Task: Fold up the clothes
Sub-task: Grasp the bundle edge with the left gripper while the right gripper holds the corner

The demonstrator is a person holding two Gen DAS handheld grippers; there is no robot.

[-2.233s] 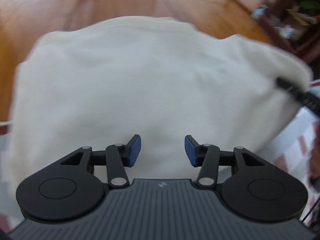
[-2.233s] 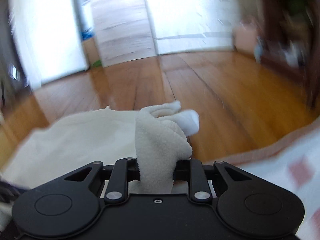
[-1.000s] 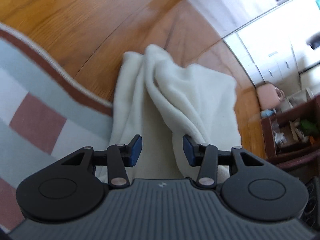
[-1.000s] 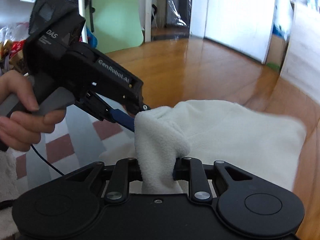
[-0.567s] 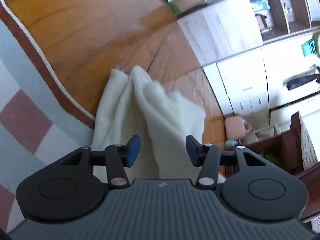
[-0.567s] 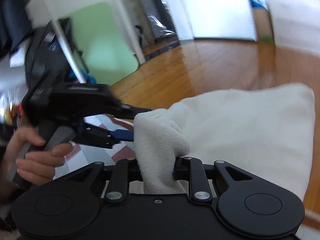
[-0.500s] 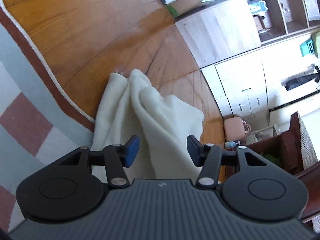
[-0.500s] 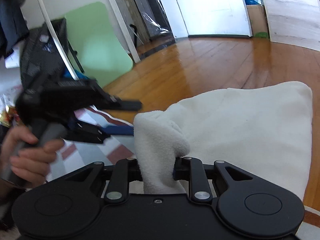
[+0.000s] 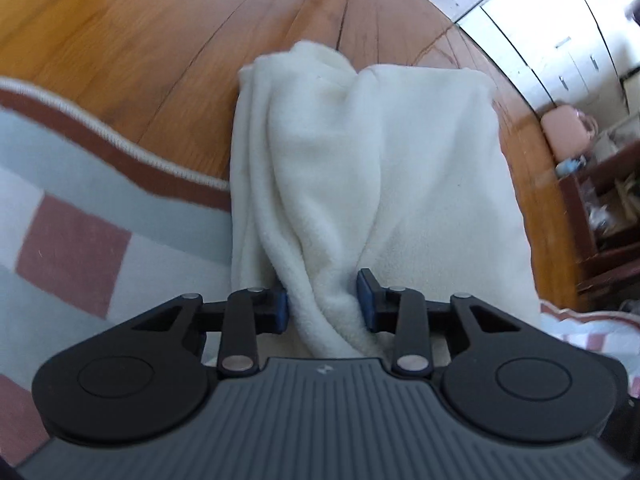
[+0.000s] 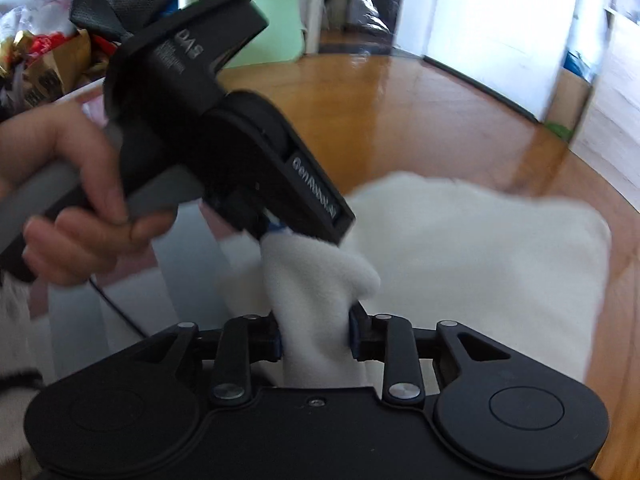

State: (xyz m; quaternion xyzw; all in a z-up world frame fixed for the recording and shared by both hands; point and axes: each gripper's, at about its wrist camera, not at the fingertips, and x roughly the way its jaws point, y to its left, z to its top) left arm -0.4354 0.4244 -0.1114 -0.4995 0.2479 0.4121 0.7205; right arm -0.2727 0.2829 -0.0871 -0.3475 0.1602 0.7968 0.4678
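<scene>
A cream fleece garment (image 9: 400,160) lies half on the wooden floor and half on a rug. In the left wrist view a raised, twisted bunch of it fills the gap of my left gripper (image 9: 323,304). Those jaws are closing and both blue pads touch the fleece. In the right wrist view my right gripper (image 10: 315,336) holds a bunched fold of the same garment (image 10: 480,260) between its pads while its jaws are opening. The left gripper (image 10: 276,228), held by a hand (image 10: 60,200), bites the same bunch just above the right gripper.
A checked rug (image 9: 80,220) with a red-brown border covers the near left, with bare wooden floor (image 9: 140,40) beyond. A pink object (image 9: 566,128) and a dark wooden shelf (image 9: 600,220) stand at the right. A green chair (image 10: 272,20) and cluttered bags (image 10: 40,52) stand behind the hand.
My left gripper has moved in onto the raised bunch and its jaws have narrowed around it. In the right wrist view it now sits right above the right gripper's fold.
</scene>
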